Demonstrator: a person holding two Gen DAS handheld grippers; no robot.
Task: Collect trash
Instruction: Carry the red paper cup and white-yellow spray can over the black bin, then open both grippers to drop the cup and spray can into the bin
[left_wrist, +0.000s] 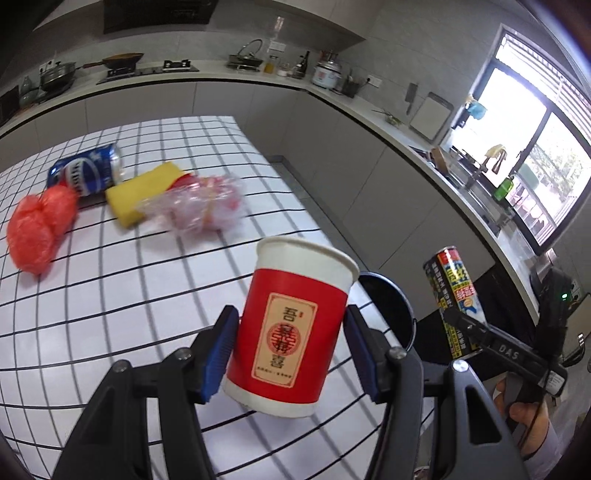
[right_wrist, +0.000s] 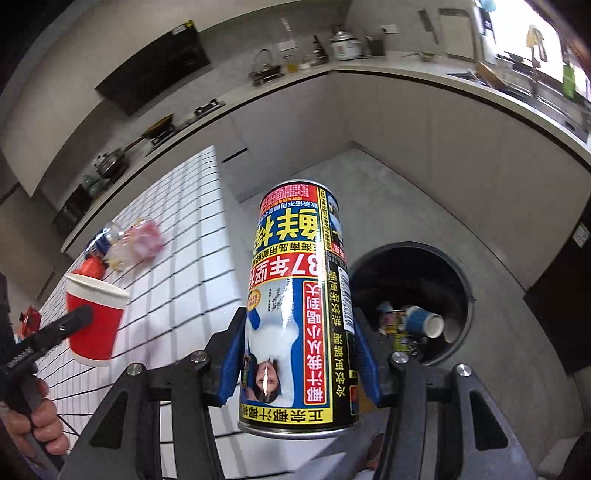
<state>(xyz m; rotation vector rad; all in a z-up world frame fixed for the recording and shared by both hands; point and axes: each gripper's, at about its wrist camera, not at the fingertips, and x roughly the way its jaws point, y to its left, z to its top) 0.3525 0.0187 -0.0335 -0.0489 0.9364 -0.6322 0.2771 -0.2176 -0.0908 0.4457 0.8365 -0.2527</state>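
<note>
Right gripper: your jaws clamp the can, long axis upright; bin at 2 o'clock, nearer this hand.
Left gripper: your jaws grip the red cup over the table.

- cup: matt paper
- can: glossy printed metal
- pads: ribbed blue plastic
- bag: clear crinkled plastic
- floor: matt grey concrete look

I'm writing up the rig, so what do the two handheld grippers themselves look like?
Both the left gripper and right gripper have black angular linkage arms with silver pivot bolts and ribbed blue finger pads. The right one's black body carries "DAS" lettering and a white sticker. Bare hands, no gloves.
</note>
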